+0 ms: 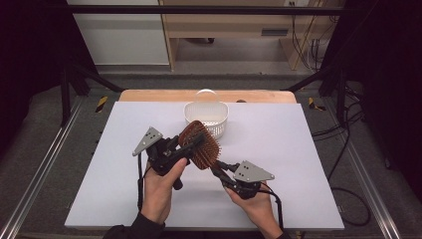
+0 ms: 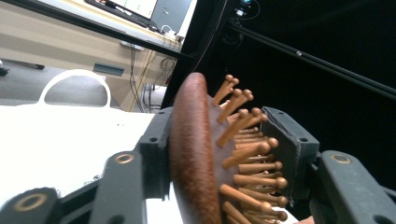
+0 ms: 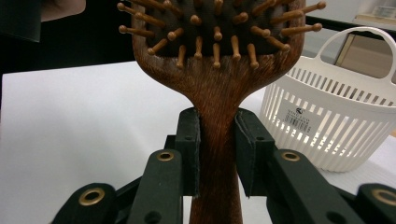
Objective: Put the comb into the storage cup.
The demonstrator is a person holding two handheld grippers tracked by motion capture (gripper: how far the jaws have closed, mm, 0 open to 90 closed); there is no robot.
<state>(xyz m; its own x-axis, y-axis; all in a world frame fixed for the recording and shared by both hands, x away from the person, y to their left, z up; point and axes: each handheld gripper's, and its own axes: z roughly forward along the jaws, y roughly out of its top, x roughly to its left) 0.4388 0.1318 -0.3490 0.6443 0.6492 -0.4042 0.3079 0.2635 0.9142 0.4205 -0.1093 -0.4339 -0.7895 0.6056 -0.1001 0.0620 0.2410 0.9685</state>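
Wooden hairbrush (image 1: 200,144) held above the counter, just before the white basket (image 1: 206,118). Right gripper (image 1: 222,168) clamps its handle; left gripper (image 1: 186,144) clamps its head. Long axis points basketward.

white slotted basket (image 1: 206,118), white table (image 1: 278,149)

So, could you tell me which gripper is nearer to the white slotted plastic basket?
Left. The left gripper clamps the brown wooden hairbrush's head just before the basket; the right gripper clamps the handle, farther back.
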